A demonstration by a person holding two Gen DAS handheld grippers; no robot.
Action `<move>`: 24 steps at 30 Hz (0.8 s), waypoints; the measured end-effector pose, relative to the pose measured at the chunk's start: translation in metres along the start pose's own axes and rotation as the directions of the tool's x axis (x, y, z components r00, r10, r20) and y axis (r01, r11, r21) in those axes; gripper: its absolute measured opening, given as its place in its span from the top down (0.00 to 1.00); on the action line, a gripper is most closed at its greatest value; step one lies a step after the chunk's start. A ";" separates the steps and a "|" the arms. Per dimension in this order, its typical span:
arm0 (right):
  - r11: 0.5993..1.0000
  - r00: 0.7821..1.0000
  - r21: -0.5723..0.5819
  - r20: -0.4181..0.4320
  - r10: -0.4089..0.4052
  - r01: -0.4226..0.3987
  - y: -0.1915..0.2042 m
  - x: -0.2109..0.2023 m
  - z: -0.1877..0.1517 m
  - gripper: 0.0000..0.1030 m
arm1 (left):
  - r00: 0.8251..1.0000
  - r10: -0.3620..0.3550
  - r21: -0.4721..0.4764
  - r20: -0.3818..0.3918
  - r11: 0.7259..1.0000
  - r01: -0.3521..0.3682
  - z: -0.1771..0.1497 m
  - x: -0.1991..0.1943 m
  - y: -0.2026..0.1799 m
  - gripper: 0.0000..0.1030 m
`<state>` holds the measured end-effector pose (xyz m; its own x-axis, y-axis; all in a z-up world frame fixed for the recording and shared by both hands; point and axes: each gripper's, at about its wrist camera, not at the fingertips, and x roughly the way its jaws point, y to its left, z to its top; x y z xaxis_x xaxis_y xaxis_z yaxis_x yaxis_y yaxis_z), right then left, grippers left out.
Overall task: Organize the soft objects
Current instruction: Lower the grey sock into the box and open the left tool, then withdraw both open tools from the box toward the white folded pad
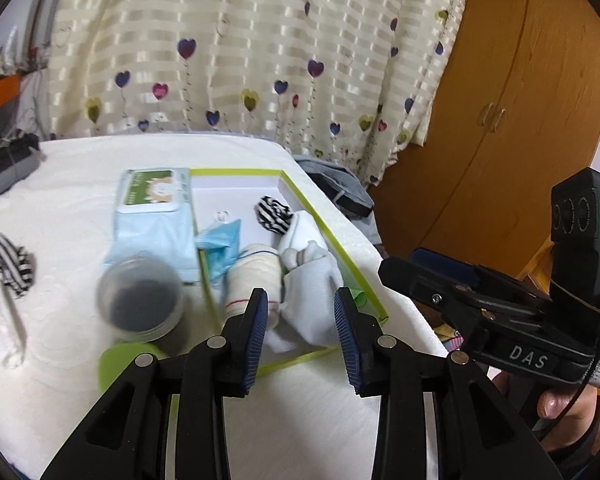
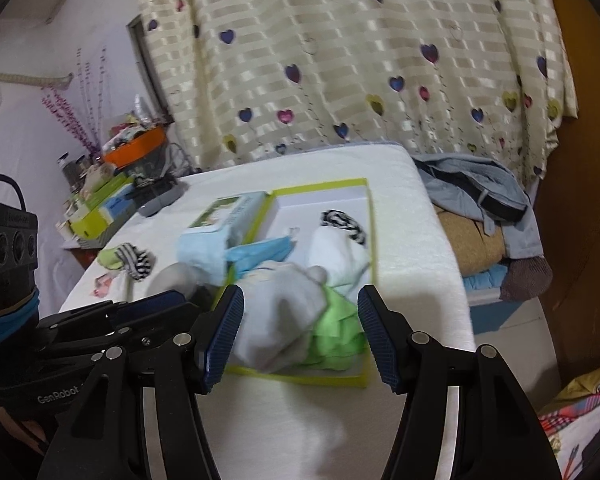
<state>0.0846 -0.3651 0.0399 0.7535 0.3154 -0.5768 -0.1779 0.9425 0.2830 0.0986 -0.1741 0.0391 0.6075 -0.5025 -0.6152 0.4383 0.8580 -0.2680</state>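
Currently, placed relative to the green-edged box [image 1: 370, 280]:

1. Green-edged box: open, lying on the white counter [image 1: 80, 176].
2. White socks [image 1: 312, 276]: bundled inside the box, at its near end.
3. Striped sock [image 1: 274, 214]: inside the box, toward its far end.
4. Blue cloth [image 1: 220, 246]: inside, along the box's left wall.
5. Wipes pack [image 1: 152, 192]: outside, touching the box's left wall.
6. Clear jar [image 1: 140, 300]: outside, left of the box.
7. Left gripper [image 1: 302, 334]: above the box's near end, jaws apart, nothing between them.
8. Right gripper [image 2: 300, 332]: above the same end, jaws wide apart, empty.
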 end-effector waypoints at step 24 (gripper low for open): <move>0.988 0.997 -0.133 0.003 0.075 -0.074 0.086 -0.008 -0.009 0.41 | 0.991 0.111 -0.134 0.075 0.986 -0.100 -0.033 -0.071 0.064 0.68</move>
<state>0.0573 -0.2858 0.0621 0.7400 0.3852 -0.5513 -0.3160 0.9227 0.2207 0.0619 -0.0801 0.0410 0.7006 -0.4108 -0.5834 0.2824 0.9105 -0.3020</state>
